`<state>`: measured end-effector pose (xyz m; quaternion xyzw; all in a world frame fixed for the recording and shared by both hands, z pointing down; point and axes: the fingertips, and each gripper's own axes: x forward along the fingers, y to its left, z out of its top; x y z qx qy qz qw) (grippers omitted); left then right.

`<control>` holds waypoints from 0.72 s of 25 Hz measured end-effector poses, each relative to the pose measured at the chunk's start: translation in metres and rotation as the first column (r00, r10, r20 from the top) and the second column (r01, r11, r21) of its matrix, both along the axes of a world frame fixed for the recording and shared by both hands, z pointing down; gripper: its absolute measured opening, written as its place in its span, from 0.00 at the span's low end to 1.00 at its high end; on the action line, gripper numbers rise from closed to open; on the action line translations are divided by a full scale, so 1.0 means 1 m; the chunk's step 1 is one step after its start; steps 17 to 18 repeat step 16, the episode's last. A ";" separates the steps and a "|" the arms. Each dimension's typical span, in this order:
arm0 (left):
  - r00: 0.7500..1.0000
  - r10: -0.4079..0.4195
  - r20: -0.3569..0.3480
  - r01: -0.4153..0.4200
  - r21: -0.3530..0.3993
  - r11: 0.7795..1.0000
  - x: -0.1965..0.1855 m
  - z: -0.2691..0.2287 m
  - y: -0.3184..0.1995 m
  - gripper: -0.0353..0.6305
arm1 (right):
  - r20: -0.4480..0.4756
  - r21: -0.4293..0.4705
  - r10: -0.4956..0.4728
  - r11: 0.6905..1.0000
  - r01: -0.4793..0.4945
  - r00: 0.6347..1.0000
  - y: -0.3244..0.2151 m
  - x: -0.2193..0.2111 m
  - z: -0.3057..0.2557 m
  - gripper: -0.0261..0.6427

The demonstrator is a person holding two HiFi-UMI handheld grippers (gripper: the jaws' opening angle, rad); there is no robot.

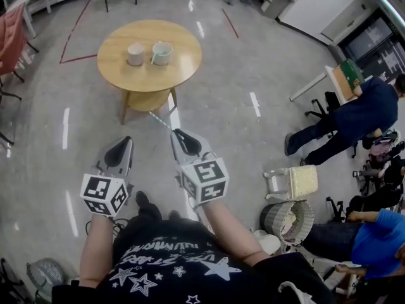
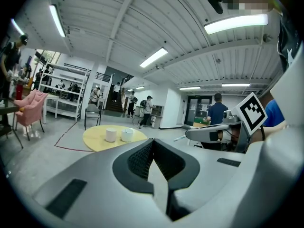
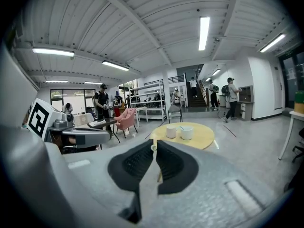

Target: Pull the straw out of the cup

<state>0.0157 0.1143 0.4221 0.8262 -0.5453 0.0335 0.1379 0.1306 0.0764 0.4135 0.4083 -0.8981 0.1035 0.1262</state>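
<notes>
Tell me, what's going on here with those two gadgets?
A person stands back from a round wooden table, holding a pair of tongs in each hand. The right tongs are shut on a pale straw that sticks out past their tips. The left tongs are shut and empty. On the table a white cup stands beside a second cup, which seems to have another straw leaning in it.

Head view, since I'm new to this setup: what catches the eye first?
Low in the frame, the left gripper is shut and empty, while the right gripper is shut on a pale straw that points ahead. Beyond them, a round wooden table holds a plain cup and, to its right, a second cup with a green straw.
</notes>
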 end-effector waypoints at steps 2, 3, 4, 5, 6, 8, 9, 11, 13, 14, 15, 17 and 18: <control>1.000 -0.004 -0.002 0.004 -0.002 1.000 -0.001 -0.002 0.003 0.06 | 0.001 0.001 -0.003 1.000 0.003 1.000 0.004 0.001 -0.002 0.07; 1.000 -0.005 -0.002 0.005 -0.003 1.000 -0.002 -0.003 0.003 0.06 | 0.000 -0.001 -0.004 1.000 0.004 1.000 0.005 0.000 -0.003 0.07; 1.000 -0.006 -0.003 0.006 -0.004 1.000 -0.002 -0.004 0.003 0.06 | -0.002 -0.005 -0.005 1.000 0.005 1.000 0.005 0.000 -0.002 0.07; 1.000 -0.007 -0.004 0.007 -0.004 1.000 -0.001 -0.003 0.003 0.06 | -0.003 -0.008 -0.006 1.000 0.006 1.000 0.004 0.001 -0.001 0.07; 1.000 -0.008 -0.006 0.008 -0.005 1.000 0.000 -0.001 0.003 0.06 | -0.005 -0.010 -0.007 1.000 0.007 1.000 0.004 0.002 0.002 0.07; 1.000 -0.009 -0.007 0.009 -0.004 1.000 -0.001 0.005 0.005 0.06 | -0.007 -0.007 -0.010 1.000 0.010 1.000 0.005 0.002 0.008 0.07; 1.000 -0.010 -0.007 0.010 -0.003 1.000 -0.003 0.007 0.006 0.06 | -0.007 -0.004 -0.012 1.000 0.012 1.000 0.006 -0.001 0.009 0.07; 1.000 -0.012 -0.008 0.012 0.000 1.000 -0.007 0.006 0.008 0.06 | -0.005 0.001 -0.017 1.000 0.017 1.000 0.008 -0.007 0.005 0.07; 1.000 -0.013 -0.007 0.013 0.002 1.000 -0.004 0.001 0.006 0.06 | -0.002 0.003 -0.022 1.000 0.022 1.000 0.008 -0.006 0.000 0.07; 1.000 -0.012 -0.007 0.012 0.004 1.000 0.000 -0.001 0.005 0.06 | -0.002 0.004 -0.024 1.000 0.024 1.000 0.007 -0.003 -0.003 0.07; 1.000 -0.011 -0.006 0.011 0.006 1.000 0.004 -0.003 0.003 0.06 | -0.003 0.005 -0.026 1.000 0.026 1.000 0.006 0.001 -0.004 0.07; 1.000 -0.009 -0.005 0.009 0.007 1.000 0.009 -0.005 0.001 0.06 | -0.004 0.007 -0.028 1.000 0.028 1.000 0.004 0.005 -0.006 0.07; 1.000 -0.009 -0.005 0.009 0.007 1.000 0.009 -0.005 0.001 0.06 | -0.004 0.007 -0.028 1.000 0.028 1.000 0.004 0.005 -0.006 0.07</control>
